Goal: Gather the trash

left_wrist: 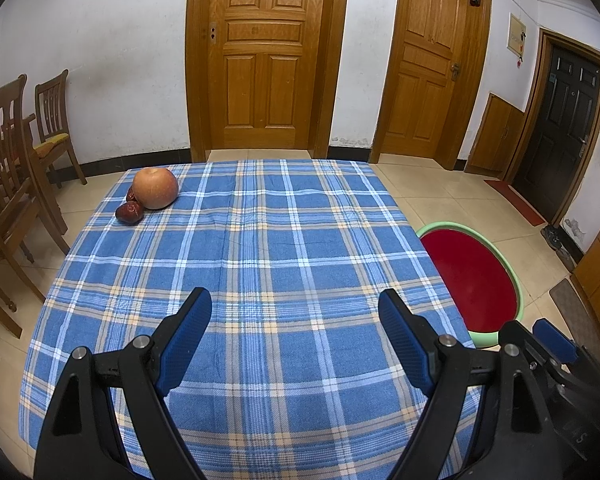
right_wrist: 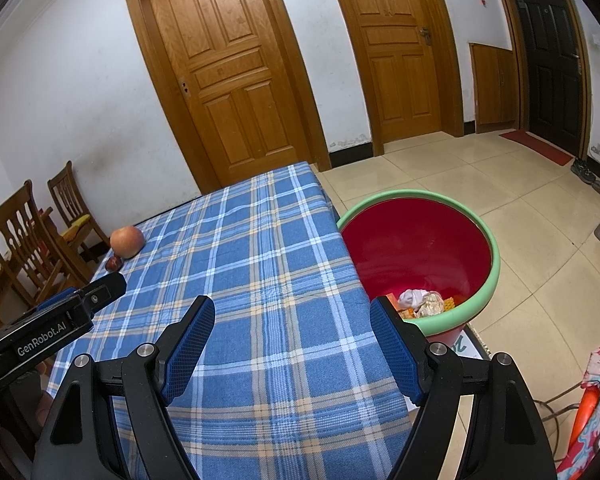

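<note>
Both the left gripper (left_wrist: 296,336) and the right gripper (right_wrist: 292,344) hover with jaws released, empty, over the plaid tabletop (left_wrist: 260,240); the apple (left_wrist: 156,188) lies far ahead-left, the bin (right_wrist: 476,300) right.

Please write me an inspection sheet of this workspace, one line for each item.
Surface: table with blue plaid cloth, flat.
Job's things: red bin with green rim on the floor right of the table; crumpled paper and wrappers inside.
Clutter: apple and red dates at the far left corner, touching.
Grippers: left gripper and right gripper open, empty, over the near edge.
Cables: a thin cable on the floor at right.
Surroundings: wooden doors, chairs, tiled floor.
</note>
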A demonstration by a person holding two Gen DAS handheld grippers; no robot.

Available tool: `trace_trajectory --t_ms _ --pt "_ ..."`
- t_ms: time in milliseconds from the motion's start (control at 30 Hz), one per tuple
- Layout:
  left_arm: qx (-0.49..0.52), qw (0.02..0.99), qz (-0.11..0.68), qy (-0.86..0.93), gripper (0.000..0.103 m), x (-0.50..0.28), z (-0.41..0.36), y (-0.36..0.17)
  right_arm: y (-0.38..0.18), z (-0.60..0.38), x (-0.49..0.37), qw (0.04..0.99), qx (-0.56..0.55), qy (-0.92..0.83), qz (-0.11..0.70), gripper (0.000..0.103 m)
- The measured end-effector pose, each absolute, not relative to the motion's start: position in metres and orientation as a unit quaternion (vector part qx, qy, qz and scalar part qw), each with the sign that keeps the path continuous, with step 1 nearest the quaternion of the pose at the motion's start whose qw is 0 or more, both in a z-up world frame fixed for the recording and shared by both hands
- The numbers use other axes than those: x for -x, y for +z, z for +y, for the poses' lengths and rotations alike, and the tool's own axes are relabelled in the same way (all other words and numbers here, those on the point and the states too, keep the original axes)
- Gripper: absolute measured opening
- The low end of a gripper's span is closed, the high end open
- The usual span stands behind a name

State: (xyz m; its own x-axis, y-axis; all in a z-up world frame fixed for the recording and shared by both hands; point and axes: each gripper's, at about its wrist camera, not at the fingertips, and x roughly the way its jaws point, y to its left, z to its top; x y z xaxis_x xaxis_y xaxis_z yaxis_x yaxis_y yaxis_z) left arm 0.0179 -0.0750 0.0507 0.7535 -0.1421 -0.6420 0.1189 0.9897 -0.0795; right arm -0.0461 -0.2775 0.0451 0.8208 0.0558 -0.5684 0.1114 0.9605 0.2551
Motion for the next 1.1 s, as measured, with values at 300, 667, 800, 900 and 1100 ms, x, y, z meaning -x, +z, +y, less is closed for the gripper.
trace_trajectory --t_ms 300,667,800,900,1100 --pt "0.016 0.936 0.343 -0.070 0.085 -0.0168 -0.0783 0.0508 0.0456 -0.2775 0.0461 0.944 -0.140 -0.015 0.299 0.081" --pt "0.014 0.937 0.341 -0.073 0.085 -0.0162 -0.0828 0.0545 0.0461 -0.2775 0.0460 0.944 -0.140 -0.015 0.299 0.081" --pt "0.013 0.937 0.341 -0.074 0.085 -0.0167 -0.0814 0.0552 0.0463 -0.2774 0.0459 0.944 -0.139 -0.015 0.300 0.081" --pt "0.012 0.937 0.341 -0.074 0.085 -0.0163 -0.0814 0.0560 0.0464 -0.2773 0.0457 0.944 -0.139 -0.015 0.300 0.081" --pt "0.009 0.937 0.342 -0.076 0.085 -0.0176 -0.0809 0.0564 0.0430 -0.2752 0.0453 0.943 -0.136 -0.016 0.303 0.081"
